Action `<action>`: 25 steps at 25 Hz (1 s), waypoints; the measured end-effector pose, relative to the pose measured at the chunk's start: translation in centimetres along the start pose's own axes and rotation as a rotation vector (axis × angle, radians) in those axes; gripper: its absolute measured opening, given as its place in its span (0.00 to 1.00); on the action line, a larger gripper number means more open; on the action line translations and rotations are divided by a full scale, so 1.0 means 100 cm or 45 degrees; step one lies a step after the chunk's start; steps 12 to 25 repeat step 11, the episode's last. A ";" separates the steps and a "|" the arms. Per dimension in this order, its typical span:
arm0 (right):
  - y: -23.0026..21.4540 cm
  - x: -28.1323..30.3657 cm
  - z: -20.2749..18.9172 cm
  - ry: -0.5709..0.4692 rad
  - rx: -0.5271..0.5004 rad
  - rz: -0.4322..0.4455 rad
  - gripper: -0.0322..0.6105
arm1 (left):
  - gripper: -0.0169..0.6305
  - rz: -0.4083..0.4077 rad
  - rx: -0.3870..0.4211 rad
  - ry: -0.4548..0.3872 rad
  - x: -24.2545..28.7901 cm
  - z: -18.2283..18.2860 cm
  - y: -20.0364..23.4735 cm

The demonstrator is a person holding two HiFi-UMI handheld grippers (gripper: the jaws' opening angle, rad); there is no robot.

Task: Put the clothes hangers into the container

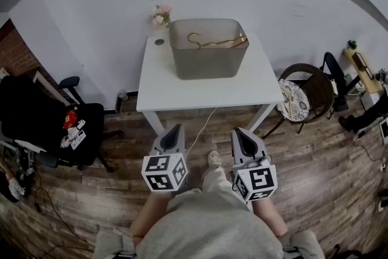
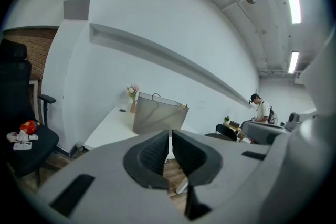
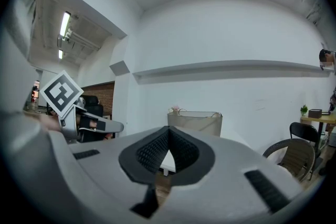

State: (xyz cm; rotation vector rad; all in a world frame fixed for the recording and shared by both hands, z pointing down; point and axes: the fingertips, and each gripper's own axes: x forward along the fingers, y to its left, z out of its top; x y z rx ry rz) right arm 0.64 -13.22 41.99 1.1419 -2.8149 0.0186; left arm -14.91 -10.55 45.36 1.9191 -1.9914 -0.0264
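Note:
A grey container (image 1: pixel 209 49) stands on the white table (image 1: pixel 157 88), toward its far side. Gold clothes hangers (image 1: pixel 213 42) lie inside it, hooks near the rim. My left gripper (image 1: pixel 177 128) and right gripper (image 1: pixel 241 131) are held side by side over the wooden floor, short of the table's near edge, both pointing at it. Each is shut with nothing between its jaws. In the left gripper view the container (image 2: pixel 159 114) shows beyond the left gripper (image 2: pixel 170 134). The right gripper view shows the container (image 3: pixel 195 122) past the right gripper (image 3: pixel 168 129).
A small vase of flowers (image 1: pixel 160 16) and a dark round item (image 1: pixel 159 42) sit at the table's far left corner. A black office chair (image 1: pixel 54 121) with small objects stands at left, a round wicker chair (image 1: pixel 306 93) at right. A cable (image 1: pixel 200 127) trails under the table.

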 end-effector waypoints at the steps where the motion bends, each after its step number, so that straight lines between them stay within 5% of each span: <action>1: 0.000 0.000 0.000 0.000 0.001 0.000 0.05 | 0.06 0.000 -0.001 0.001 0.000 0.000 0.000; 25: 0.005 0.007 -0.001 0.006 0.028 0.007 0.05 | 0.06 0.011 -0.018 0.004 0.002 0.000 0.008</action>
